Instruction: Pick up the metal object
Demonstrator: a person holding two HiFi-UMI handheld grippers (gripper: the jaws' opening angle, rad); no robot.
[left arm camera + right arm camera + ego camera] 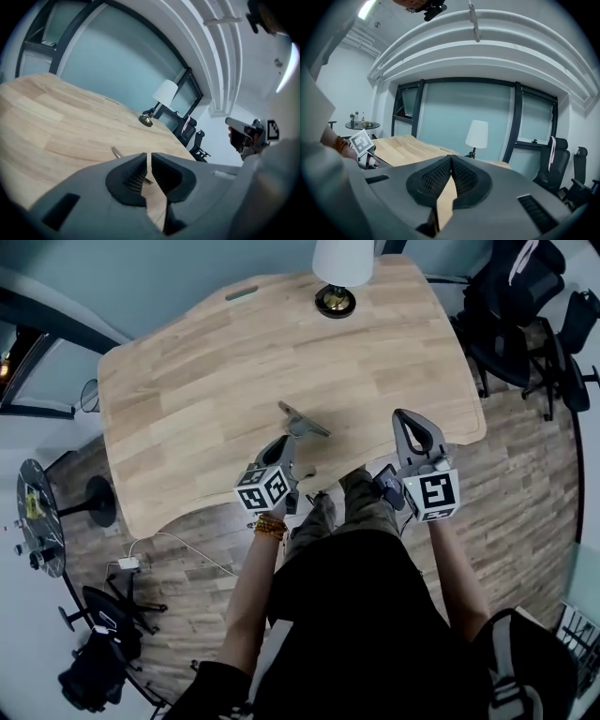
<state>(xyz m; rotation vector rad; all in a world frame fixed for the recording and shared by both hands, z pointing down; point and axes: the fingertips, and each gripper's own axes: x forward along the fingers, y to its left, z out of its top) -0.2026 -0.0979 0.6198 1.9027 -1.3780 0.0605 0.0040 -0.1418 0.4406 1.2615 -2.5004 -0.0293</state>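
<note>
Far left, a small round side table (37, 521) with bottles on it, well apart from the work. Big pale wooden table (234, 362) fills the middle. The person stands at its near edge, a beaded bracelet (270, 526) on the left wrist. Left gripper (298, 430) is tipped down over the tabletop near that edge. In the left gripper view its jaws (149, 159) are all but together, a thin slit between them showing bare wood, nothing pinched. The metal object (314, 427), a thin flat strip, lies on the wood right at that gripper's tips. From the left gripper view the strip (116, 152) runs out to the left of the jaws and passes behind the left one, so it lies beyond them, not in them. At the far edge, a white-shaded lamp (335, 301) on a dark round base. Right gripper (401, 412) is held over the near right corner of the table, apart from the strip and aimed across the room toward the lamp (477, 133). Its jaws (451, 158) meet at the tips, holding nothing. Far right, black office chairs (511, 306) on the plank floor.
</note>
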